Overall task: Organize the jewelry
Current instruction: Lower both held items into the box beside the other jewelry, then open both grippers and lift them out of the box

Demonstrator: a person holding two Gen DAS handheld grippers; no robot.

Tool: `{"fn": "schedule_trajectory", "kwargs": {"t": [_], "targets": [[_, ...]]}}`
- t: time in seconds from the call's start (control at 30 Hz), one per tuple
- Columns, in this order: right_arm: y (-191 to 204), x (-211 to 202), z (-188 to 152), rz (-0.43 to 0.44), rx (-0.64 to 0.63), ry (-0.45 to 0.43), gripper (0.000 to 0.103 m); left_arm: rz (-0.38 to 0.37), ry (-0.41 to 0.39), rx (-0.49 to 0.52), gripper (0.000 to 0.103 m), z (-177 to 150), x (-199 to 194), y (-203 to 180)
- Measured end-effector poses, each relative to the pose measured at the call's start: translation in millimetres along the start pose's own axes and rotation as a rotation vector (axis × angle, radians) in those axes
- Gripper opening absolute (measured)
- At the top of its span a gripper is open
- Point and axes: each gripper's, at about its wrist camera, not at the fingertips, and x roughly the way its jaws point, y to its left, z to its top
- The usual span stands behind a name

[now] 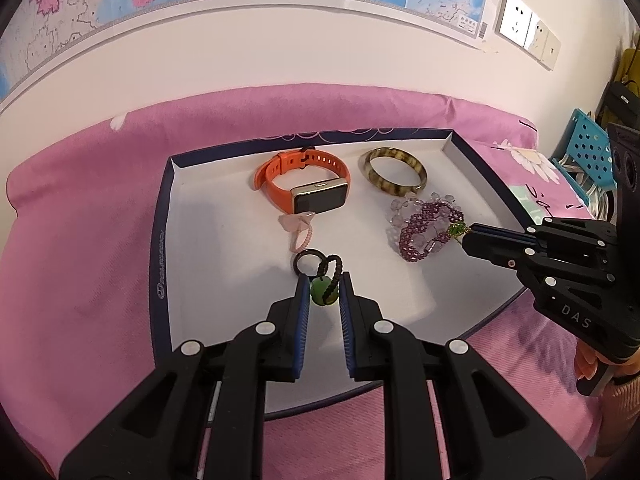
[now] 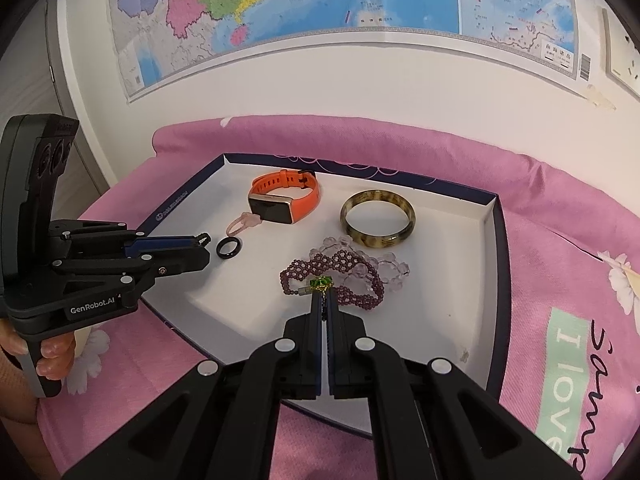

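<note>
Jewelry lies in a shallow white tray (image 1: 192, 208) on a pink-covered bed. Nearest, the left gripper (image 1: 325, 280) has its fingers clamped on a green bead pendant (image 1: 323, 294); the right gripper (image 2: 325, 300), fingers together, pinches a small green charm (image 2: 321, 283) beside the purple beaded bracelet (image 2: 340, 276). Beyond, an orange watch (image 1: 304, 184) and amber bangle (image 1: 394, 170) look placed. A map (image 2: 320, 8) hangs on the wall.

Cream wall (image 1: 280, 64) with map (image 2: 320, 0) and sockets (image 1: 524, 30); pink bedsheet (image 1: 80, 220) below; blue perforated crate (image 1: 592, 152) at right.
</note>
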Motion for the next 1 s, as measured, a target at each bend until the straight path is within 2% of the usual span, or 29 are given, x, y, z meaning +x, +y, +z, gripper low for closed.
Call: {"fn": "schedule_trajectory", "kwargs": {"t": [0.63, 0.9, 1.0], "targets": [[2, 11, -2, -0.015, -0.013, 0.031, 0.001, 0.019, 0.029, -0.003, 0.016, 0, 12, 1], [2, 10, -4, -0.006, -0.01, 0.034, 0.005, 0.018, 0.018, 0.0, 0.016, -1, 11, 0], [1, 8, -4, 0.003, -0.003, 0.032, 0.006, 0.017, 0.007, -0.001, 0.02, -2, 7, 0]]}}
